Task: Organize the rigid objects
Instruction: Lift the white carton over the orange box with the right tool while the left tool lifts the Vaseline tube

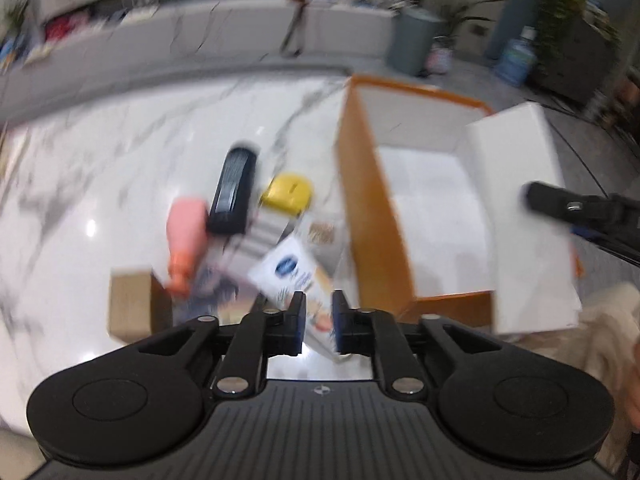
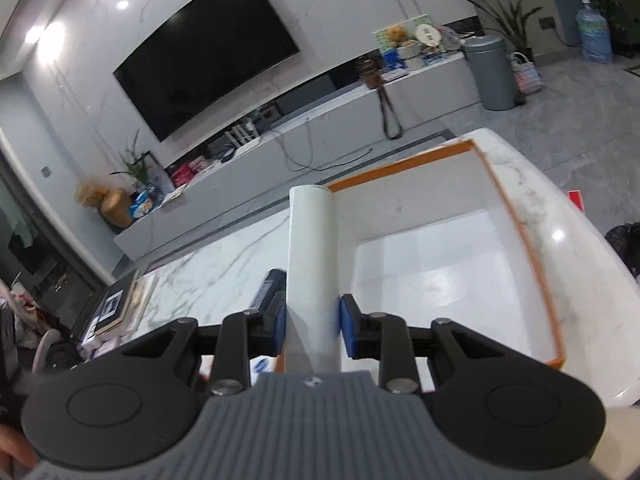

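In the left wrist view my left gripper (image 1: 319,320) is shut on the near end of a white and blue carton (image 1: 292,276), just left of the orange box (image 1: 376,208) with a white inside. Behind the carton lie a pink bottle (image 1: 186,236), a black case (image 1: 234,192), a yellow object (image 1: 288,192) and a brown cardboard box (image 1: 132,304). My right gripper (image 2: 313,328) is shut on a flat white box (image 2: 312,256), held edge-up over the left wall of the orange box (image 2: 516,216). The left wrist view shows that white box (image 1: 520,216) at the orange box's right side, with the right gripper (image 1: 534,200) on it.
The marble table (image 1: 100,200) carries everything. Books (image 2: 116,308) lie at its far left end. Beyond the table are a TV (image 2: 208,52), a low bench (image 2: 280,148), a grey bin (image 2: 492,72) and a water jug (image 2: 594,32). A person's sleeve (image 1: 608,332) shows at the right.
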The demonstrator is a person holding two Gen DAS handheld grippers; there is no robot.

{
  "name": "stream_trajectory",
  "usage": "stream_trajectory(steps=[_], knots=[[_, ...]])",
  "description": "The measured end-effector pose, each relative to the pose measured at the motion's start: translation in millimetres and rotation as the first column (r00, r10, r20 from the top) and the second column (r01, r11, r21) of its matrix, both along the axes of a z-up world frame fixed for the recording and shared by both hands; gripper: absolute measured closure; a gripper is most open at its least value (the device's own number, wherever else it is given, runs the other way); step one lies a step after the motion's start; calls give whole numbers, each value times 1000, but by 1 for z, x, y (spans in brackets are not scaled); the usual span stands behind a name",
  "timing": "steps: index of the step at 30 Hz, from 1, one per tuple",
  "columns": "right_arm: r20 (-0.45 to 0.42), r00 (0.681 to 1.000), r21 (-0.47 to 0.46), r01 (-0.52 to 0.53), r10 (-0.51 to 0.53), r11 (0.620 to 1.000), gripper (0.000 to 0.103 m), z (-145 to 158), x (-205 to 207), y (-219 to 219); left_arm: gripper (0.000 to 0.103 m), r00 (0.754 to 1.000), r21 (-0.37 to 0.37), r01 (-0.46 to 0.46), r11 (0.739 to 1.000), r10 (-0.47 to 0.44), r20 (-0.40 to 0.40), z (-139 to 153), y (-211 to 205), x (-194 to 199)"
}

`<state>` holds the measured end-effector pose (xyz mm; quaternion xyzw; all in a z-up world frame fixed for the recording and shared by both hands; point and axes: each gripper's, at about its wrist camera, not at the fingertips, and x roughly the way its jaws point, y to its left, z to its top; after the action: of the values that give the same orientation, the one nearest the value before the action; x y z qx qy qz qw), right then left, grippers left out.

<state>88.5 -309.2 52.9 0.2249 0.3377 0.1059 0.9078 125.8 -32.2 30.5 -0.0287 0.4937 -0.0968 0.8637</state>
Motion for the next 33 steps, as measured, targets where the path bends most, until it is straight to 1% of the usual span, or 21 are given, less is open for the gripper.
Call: stream_trajectory(steps=[1, 2, 4, 6, 8, 10, 11, 12, 14, 15, 16, 18, 20, 21, 22, 25, 28, 31, 33], knots=[[-13, 1000, 13, 11, -11, 1000, 76, -3, 6, -7, 71, 999, -22, -45, 999, 44, -26, -9, 1, 5], [-28, 1000, 36, 15, -14, 999, 76, -5, 11, -11, 68, 995, -44, -83, 996, 81, -53, -18, 5, 11], [-51, 998, 58, 34, -31, 998, 76, -9, 21, -18, 58, 985, -74, -148, 986, 141, -100, -34, 10, 15], [-51, 997, 67, 60, -57, 996, 76, -11, 29, -23, 50, 974, -100, -201, 974, 187, -131, -49, 11, 22], [-48, 996, 79, 74, -70, 994, 76, -14, 35, -24, 50, 962, -115, -250, 961, 233, -142, -60, 13, 26], [-62, 996, 85, 65, -60, 994, 76, -19, 46, -20, 48, 951, -123, -288, 950, 269, -150, -70, 15, 32], [-69, 996, 85, 59, -53, 995, 76, -23, 49, -18, 43, 949, -138, -297, 945, 277, -150, -75, 16, 34], [-74, 996, 84, 53, -47, 995, 76, -27, 51, -17, 42, 948, -150, -303, 941, 281, -150, -78, 17, 37], [-90, 995, 82, 42, -34, 996, 76, -35, 57, -14, 43, 946, -156, -308, 938, 285, -154, -85, 17, 41], [-101, 994, 81, 40, -31, 996, 76, -38, 60, -13, 46, 946, -158, -307, 939, 283, -160, -88, 17, 43], [-118, 993, 77, 41, -32, 996, 76, -42, 64, -12, 54, 945, -163, -308, 937, 282, -165, -92, 17, 45], [-151, 988, 85, 46, -32, 995, 76, -49, 69, -12, 57, 944, -190, -317, 929, 289, -159, -93, 18, 43], [-179, 983, 89, 46, -30, 995, 76, -55, 72, -12, 70, 949, -190, -310, 931, 291, -121, -87, 17, 39], [-197, 980, 80, 46, -29, 996, 76, -58, 73, -10, 80, 955, -193, -294, 936, 280, -92, -81, 17, 36], [-212, 977, 69, 49, -33, 996, 76, -61, 73, -9, 83, 961, -194, -275, 942, 267, -68, -76, 15, 35], [-251, 967, 66, 51, -33, 997, 76, -68, 77, -8, 85, 971, -165, -232, 959, 237, 11, -57, 12, 28], [-265, 964, 84, 44, -21, 995, 76, -71, 81, -10, 87, 977, -183, -188, 965, 203, 64, -34, 12, 25], [-262, 965, 60, 46, -28, 997, 76, -69, 84, -12, 87, 981, -173, -107, 979, 132, 143, -2, 3, 26], [-260, 965, 46, 47, -33, 998, 76, -69, 85, -12, 87, 977, -155, -47, 987, 78, 199, 19, -4, 26]])
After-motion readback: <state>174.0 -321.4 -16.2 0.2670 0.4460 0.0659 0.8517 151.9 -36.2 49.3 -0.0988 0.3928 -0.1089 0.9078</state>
